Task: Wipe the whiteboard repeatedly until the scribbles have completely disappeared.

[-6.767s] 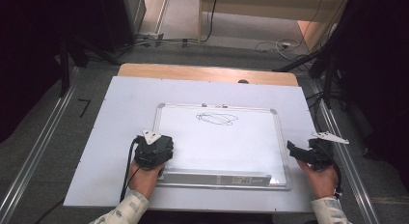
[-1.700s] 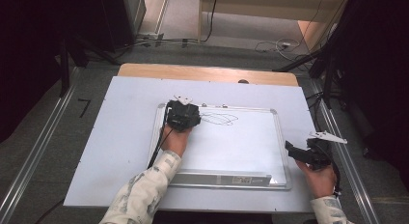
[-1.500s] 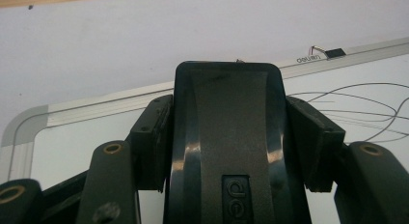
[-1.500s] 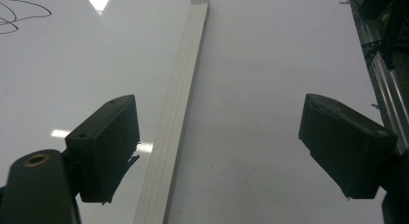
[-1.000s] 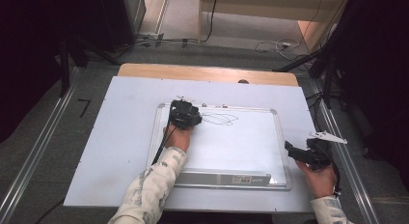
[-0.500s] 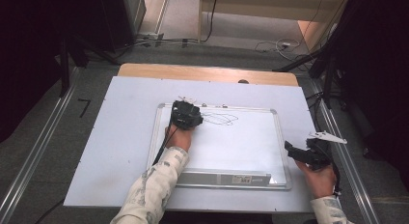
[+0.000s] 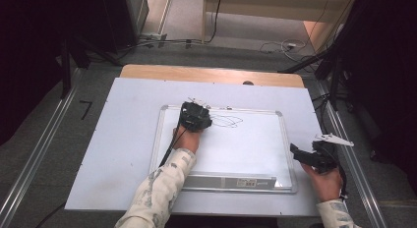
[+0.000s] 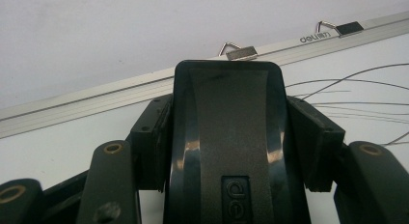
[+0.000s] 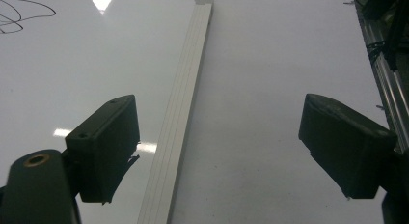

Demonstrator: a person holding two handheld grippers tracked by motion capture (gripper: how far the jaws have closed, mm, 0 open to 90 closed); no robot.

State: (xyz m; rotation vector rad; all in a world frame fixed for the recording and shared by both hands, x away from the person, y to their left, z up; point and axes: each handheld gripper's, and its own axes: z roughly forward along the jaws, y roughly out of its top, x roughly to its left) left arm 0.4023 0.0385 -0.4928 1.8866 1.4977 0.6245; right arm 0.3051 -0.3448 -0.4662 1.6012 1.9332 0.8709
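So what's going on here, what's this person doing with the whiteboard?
A person works at a whiteboard lying flat on the table. The left gripper is shut on a black board eraser, held at the board's far edge beside a black scribble. The right gripper rests open at the board's right edge, holding nothing.

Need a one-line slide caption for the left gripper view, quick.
Left gripper clamps a black whiteboard eraser on the whiteboard, beside the pen scribble.
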